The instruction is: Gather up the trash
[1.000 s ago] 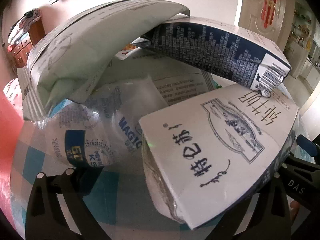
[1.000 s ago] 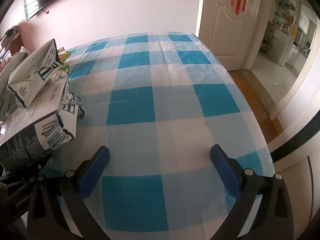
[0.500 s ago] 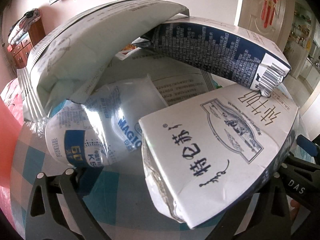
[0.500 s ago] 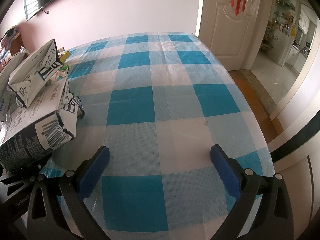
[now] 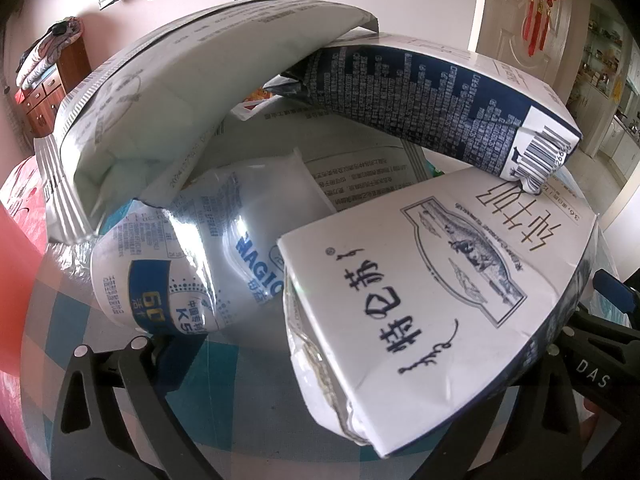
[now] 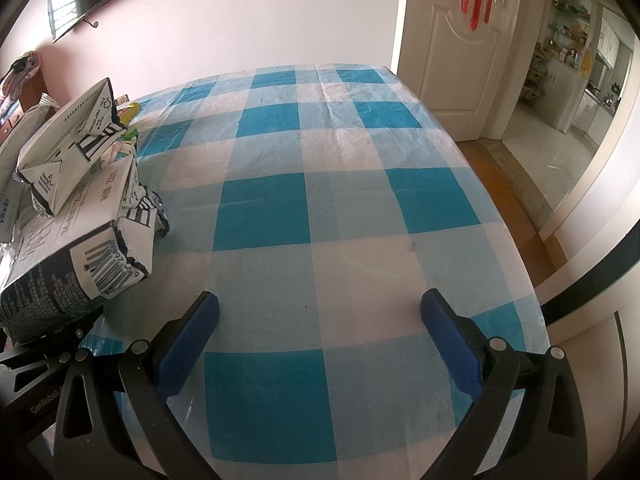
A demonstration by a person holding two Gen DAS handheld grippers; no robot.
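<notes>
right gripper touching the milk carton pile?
Apart. The right wrist view shows the right gripper open over bare tablecloth, a clear gap to the nearest carton on its left.

Crushed white milk carton [image 5: 440, 280] lies lower right, navy carton [image 5: 432, 100] across it, silver pouch [image 5: 208, 256] centre-left.

hidden behind the cartons
the white carton [image 5: 432, 300] covers the left claw's right finger tip; the foil pouch [image 5: 192, 264] hides its left pad; the pile runs off the right view's left edge.
</notes>
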